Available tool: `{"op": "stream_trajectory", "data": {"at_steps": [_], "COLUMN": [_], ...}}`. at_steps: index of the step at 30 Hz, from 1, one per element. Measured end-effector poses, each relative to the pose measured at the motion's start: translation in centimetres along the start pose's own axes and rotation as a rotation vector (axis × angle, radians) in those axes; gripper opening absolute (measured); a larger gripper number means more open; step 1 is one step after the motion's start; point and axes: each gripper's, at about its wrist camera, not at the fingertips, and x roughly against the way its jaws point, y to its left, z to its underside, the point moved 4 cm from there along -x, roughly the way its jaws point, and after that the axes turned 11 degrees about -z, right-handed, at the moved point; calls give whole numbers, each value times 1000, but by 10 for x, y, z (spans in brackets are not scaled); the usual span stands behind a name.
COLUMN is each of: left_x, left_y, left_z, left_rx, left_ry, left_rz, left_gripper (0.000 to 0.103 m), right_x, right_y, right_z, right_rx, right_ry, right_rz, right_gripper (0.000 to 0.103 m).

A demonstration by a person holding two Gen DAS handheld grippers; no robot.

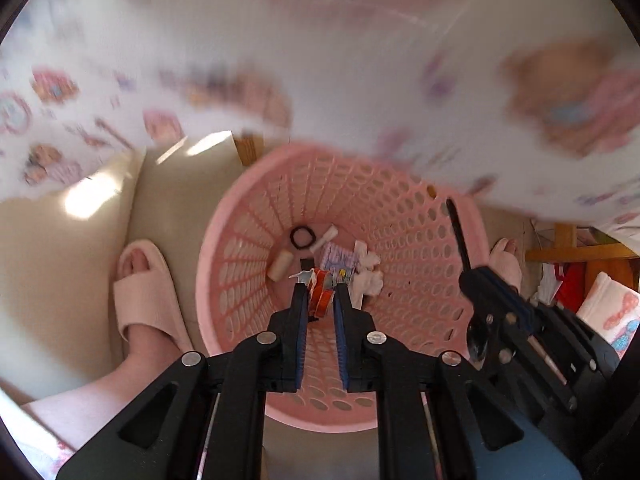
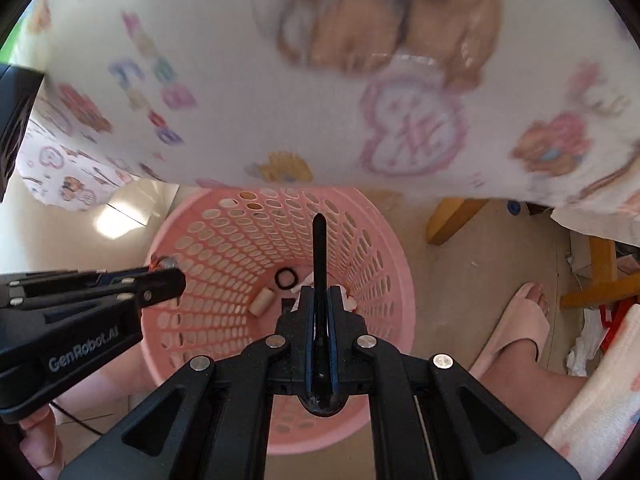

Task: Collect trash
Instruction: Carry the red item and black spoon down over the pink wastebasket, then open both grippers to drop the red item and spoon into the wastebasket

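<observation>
While both point down into the pink basket (image 1: 420,240), the left gripper (image 1: 321,292) pinches an orange wrapper (image 1: 322,298) above the litter; to its right, the right gripper (image 2: 320,300) clamps a black spoon (image 2: 319,248), handle forward.

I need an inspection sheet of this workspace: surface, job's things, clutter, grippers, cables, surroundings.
Surface: beige floor.
Job's things: pink basket holding a black ring, a cork and tissues.
Clutter: nothing seen.
Grippers: left gripper shut on an orange wrapper; right gripper shut on a black stick; both above the basket.
Cables: thin black cable on the floor.
Surroundings: printed cloth, slippers, wooden legs.
</observation>
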Motion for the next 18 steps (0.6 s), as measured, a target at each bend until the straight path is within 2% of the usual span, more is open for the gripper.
{"op": "stream_trajectory", "data": {"at_steps": [7,10,13,15,18], "left_x": [-10,-10,-9,-7,-4], "left_y": [0,0,0,0,3], "left_z": [3,3,2,1,1], "left_rx": [3,3,-7,-10,-1], "left_ry": [10,12,-2,-11,-19], "left_rz": [-16,-5,-31,-49,-63], "left_gripper": [12,17,33,54,56], "right_x": [-11,-13,-17,-18,-15], "right_y": [-8,-11,-15,-16,-12], "right_z": [0,-1,-1,0,2], "right_rx": [-21,-31,-41,-37,-7], "right_ry": [-21,-33,-24,-11,-33], "right_rz": [13,17,13,-6,18], "right_gripper": [7,7,7,9,31]}}
